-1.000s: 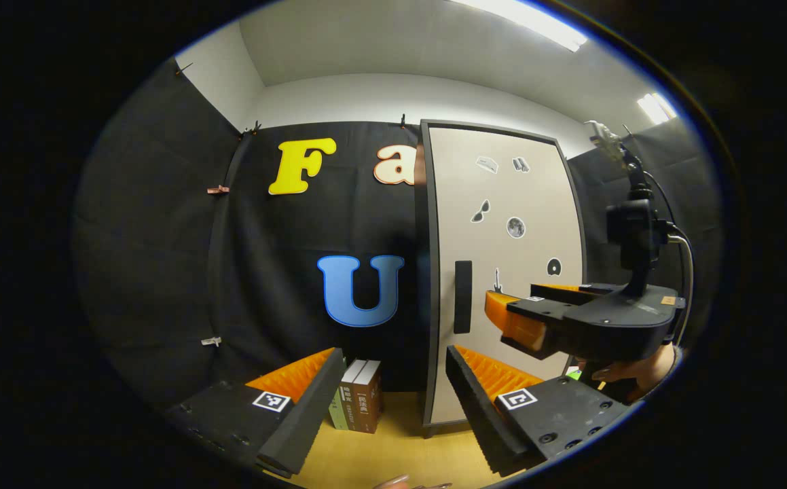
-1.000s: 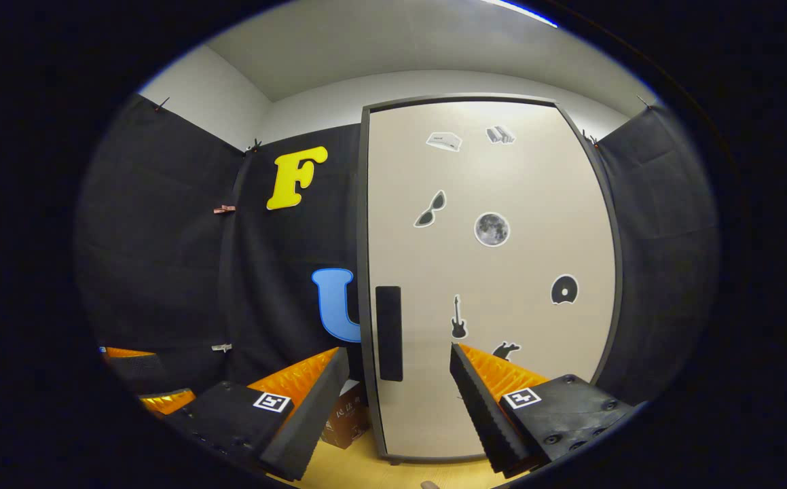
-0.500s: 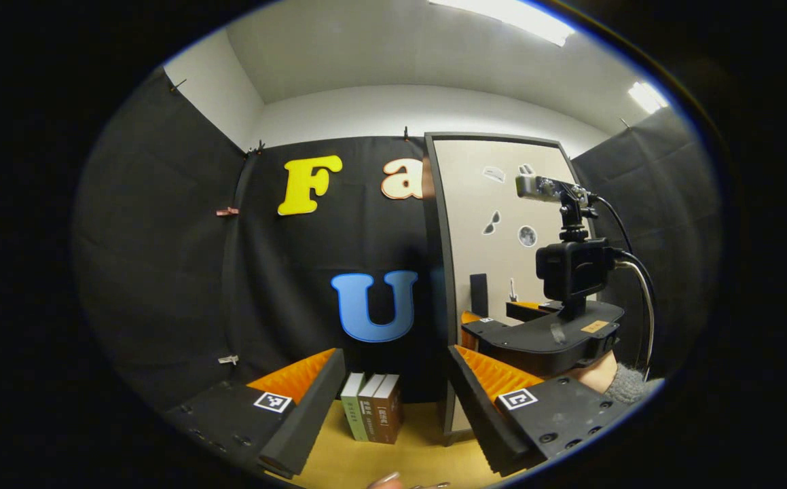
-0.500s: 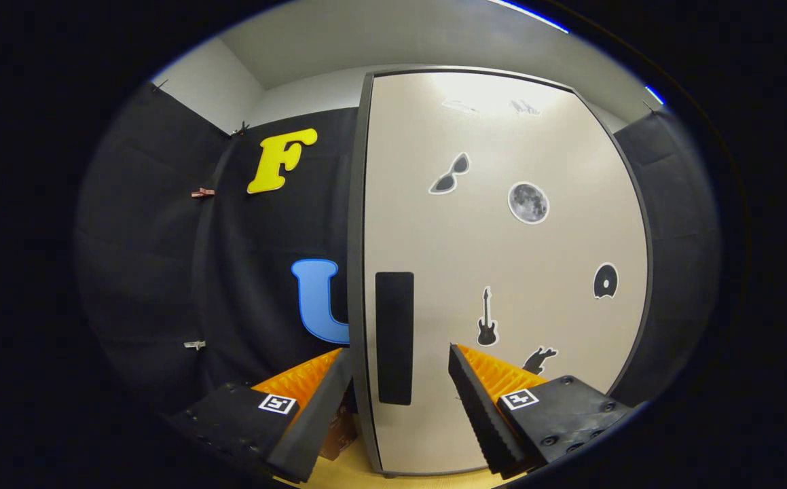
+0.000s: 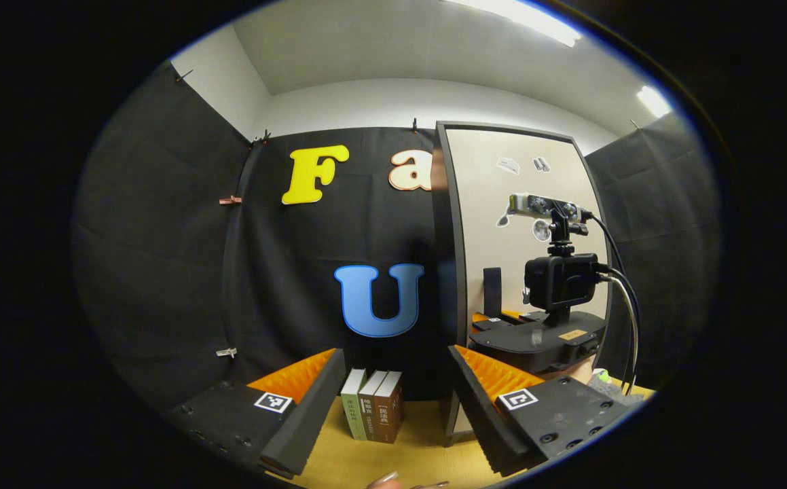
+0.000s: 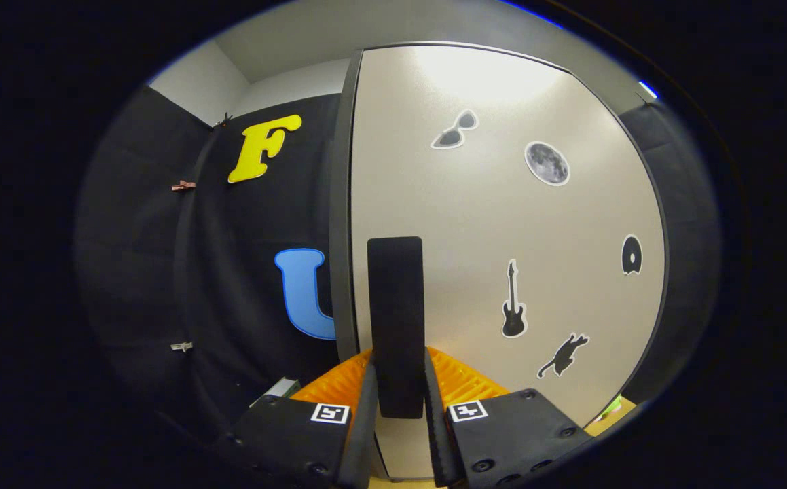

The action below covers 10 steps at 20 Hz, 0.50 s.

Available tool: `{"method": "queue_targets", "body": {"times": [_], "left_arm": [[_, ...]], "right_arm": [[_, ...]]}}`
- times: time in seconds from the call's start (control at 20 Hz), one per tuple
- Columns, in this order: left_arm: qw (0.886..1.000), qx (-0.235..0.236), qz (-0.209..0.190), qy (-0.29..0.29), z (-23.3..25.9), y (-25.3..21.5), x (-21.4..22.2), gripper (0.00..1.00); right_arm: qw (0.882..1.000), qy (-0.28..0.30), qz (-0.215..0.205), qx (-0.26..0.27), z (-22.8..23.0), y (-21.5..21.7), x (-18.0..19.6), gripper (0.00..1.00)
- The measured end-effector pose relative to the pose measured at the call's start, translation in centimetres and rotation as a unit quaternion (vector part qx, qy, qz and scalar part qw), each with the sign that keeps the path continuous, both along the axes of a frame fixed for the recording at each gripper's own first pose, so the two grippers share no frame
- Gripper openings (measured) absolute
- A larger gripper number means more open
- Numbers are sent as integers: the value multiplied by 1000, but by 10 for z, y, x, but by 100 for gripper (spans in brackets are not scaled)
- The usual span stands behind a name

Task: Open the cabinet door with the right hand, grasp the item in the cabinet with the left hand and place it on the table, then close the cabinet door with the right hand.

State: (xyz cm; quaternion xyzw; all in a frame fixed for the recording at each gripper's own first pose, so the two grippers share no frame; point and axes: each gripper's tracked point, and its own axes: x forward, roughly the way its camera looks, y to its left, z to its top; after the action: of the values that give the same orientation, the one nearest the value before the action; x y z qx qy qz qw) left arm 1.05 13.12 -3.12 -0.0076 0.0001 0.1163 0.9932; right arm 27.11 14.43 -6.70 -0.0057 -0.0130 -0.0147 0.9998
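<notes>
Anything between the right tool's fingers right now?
Yes. In the right gripper view, the right tool has the beige cabinet door's black vertical handle between its closed fingers.

the cabinet door (image 6: pixel 502 224) looks smooth and satin, catching a soft glare near its top, inside a dark matt frame. its handle (image 6: pixel 396 319) is matt black. below the door, the desk (image 5: pixel 400 455) shows a smooth wood-look top. the books (image 5: pixel 371 414) beside the door have matt paper spines.
</notes>
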Motion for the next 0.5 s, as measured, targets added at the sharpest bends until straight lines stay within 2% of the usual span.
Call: {"method": "queue_targets", "body": {"times": [0.05, 0.15, 0.25, 0.5], "left_arm": [[1000, -1, 3, 1, -1, 1, -3, 95], [1000, -4, 9, 2, -1, 6, -8, 95], [1000, -6, 14, 3, -2, 8, -11, 94], [1000, -12, 10, 7, 1, 6, -36, 94]], "right_arm": [[1000, -4, -2, -8, 1, 1, -1, 38], [1000, 1, 10, 4, 0, 1, -1, 25], [1000, 2, 27, 8, 2, 1, 0, 18], [999, 21, 46, 4, 2, 2, -12, 18]]}}
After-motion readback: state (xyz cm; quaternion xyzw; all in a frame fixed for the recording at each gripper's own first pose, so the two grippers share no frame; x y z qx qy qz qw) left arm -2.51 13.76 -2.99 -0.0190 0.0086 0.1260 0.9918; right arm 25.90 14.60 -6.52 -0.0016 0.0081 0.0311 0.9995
